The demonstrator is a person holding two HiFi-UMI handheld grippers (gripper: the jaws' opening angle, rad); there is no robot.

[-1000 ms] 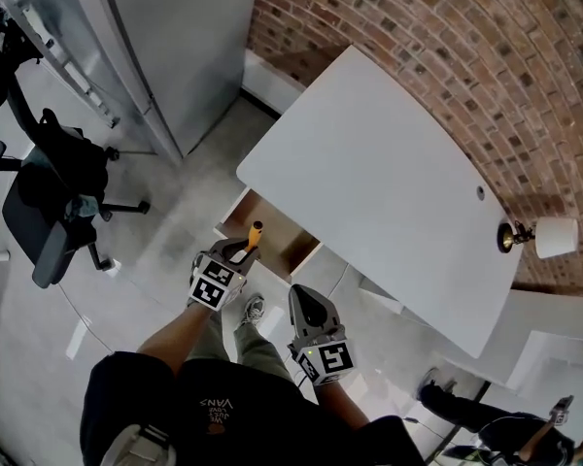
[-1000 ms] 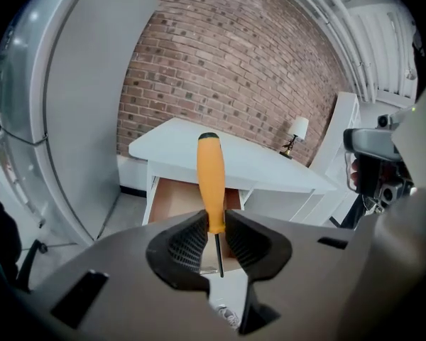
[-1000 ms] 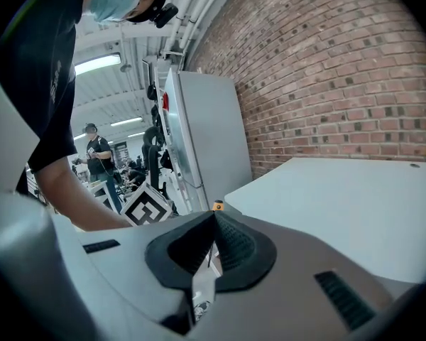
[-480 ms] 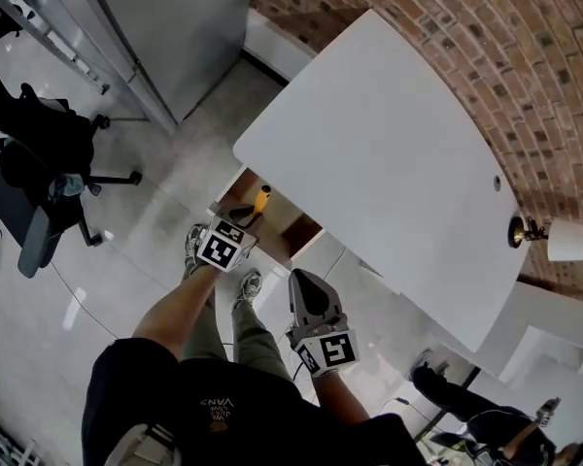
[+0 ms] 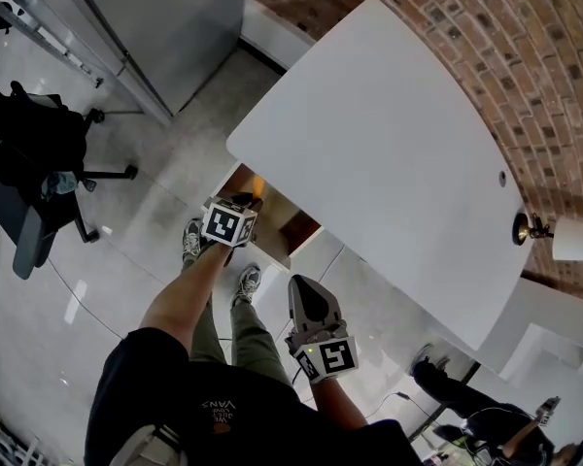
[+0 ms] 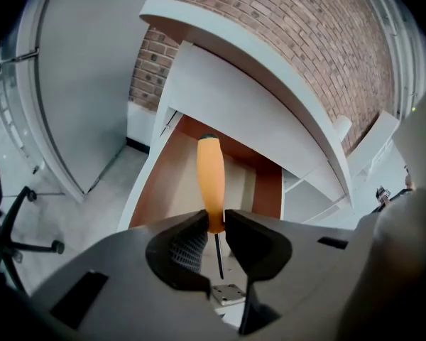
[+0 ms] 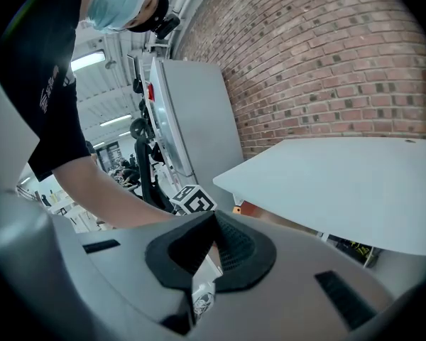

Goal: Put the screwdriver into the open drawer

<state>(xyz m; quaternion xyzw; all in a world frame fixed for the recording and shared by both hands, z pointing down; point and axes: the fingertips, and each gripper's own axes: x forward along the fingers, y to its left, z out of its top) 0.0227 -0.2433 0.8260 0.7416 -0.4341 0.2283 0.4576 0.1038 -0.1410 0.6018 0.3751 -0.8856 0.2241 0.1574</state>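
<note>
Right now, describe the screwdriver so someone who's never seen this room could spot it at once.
Find the big white desk against the brick wall; under its edge a brown-lined drawer stands open. Over that drawer the left claw pinches the screwdriver: bright orange handle, thin dark shaft, the only orange thing among white, brown and grey.

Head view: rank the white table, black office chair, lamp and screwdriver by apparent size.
1. white table
2. black office chair
3. lamp
4. screwdriver, only its orange handle end showing past the left gripper
</note>
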